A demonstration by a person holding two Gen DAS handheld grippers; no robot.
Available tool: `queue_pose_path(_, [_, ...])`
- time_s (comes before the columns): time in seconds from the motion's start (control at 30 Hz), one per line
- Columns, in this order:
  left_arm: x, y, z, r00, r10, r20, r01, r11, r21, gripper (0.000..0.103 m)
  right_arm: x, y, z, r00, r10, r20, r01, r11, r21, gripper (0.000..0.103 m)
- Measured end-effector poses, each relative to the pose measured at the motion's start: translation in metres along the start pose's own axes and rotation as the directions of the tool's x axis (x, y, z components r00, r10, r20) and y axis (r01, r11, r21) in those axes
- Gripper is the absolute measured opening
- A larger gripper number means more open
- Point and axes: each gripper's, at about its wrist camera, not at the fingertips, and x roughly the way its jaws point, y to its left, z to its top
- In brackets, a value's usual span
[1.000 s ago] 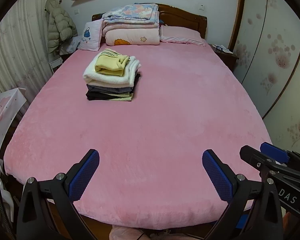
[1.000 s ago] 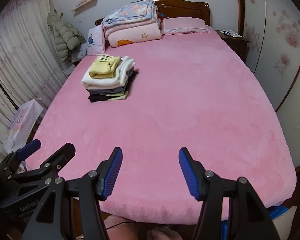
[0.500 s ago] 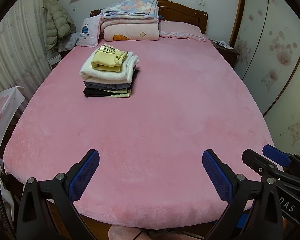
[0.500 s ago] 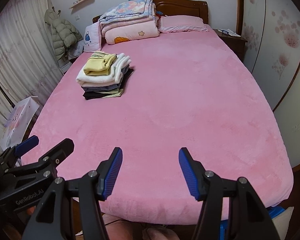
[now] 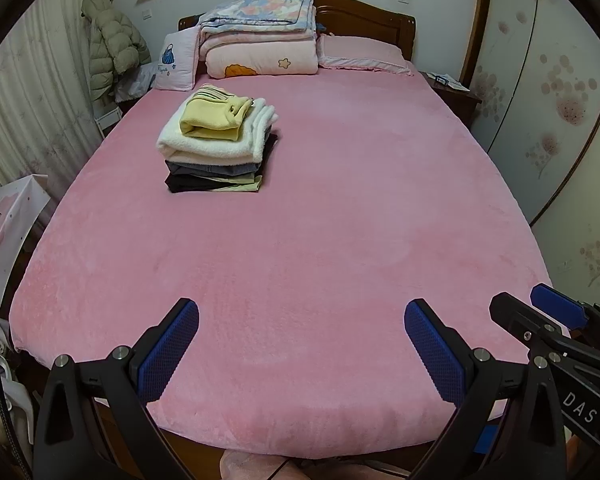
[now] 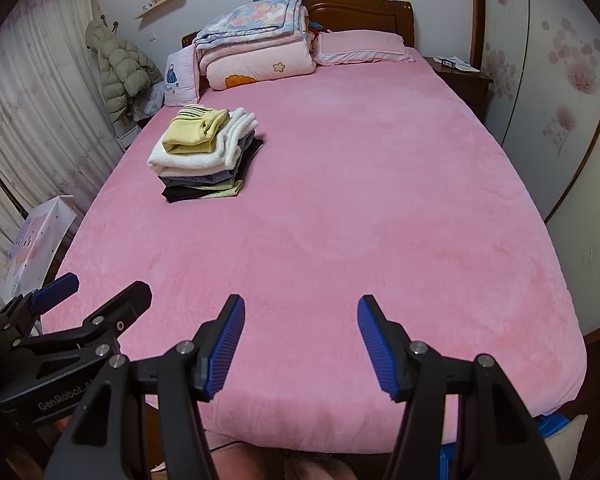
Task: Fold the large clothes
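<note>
In the left wrist view the pink bed (image 5: 300,240) lies bare across its whole near half, and the only task clothing in sight is the stack of folded clothes (image 5: 216,144), sitting on the bed's far left part, short of the pillows and the folded quilts (image 5: 260,36) at the headboard. The left gripper (image 5: 300,344) hovers above the bed's near edge with its jaws spread wide, nothing between the blue pads and nothing touched; the right gripper's tips show near the bed's near right corner. Judging by this, the step in hand is a pause between garments: the pile looks finished, with a yellow garment (image 5: 214,118) topmost, and no unfolded piece lies on the bed. The next move would call for fetching another large garment from somewhere outside these pictures and spreading it flat on the bed's open near half. In the right wrist view the same stack (image 6: 204,156) sits on the bed (image 6: 360,220) toward its far left side, well apart from both tools. The right gripper (image 6: 300,340) also hangs over the bed's near edge, jaws released and moderately parted, empty, with the left gripper (image 6: 84,304) beside it near the bed's left corner.
</note>
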Motion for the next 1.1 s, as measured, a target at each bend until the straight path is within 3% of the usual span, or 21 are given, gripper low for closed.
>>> queue_pose_path(1.1, [0.012,0.0,0.002,1.0,-0.005,-0.026,0.005,1.0,0.0,0.102,0.012,-0.006,-0.003,1.0,-0.001,-0.019,0.001,1.0,0.008,0.059])
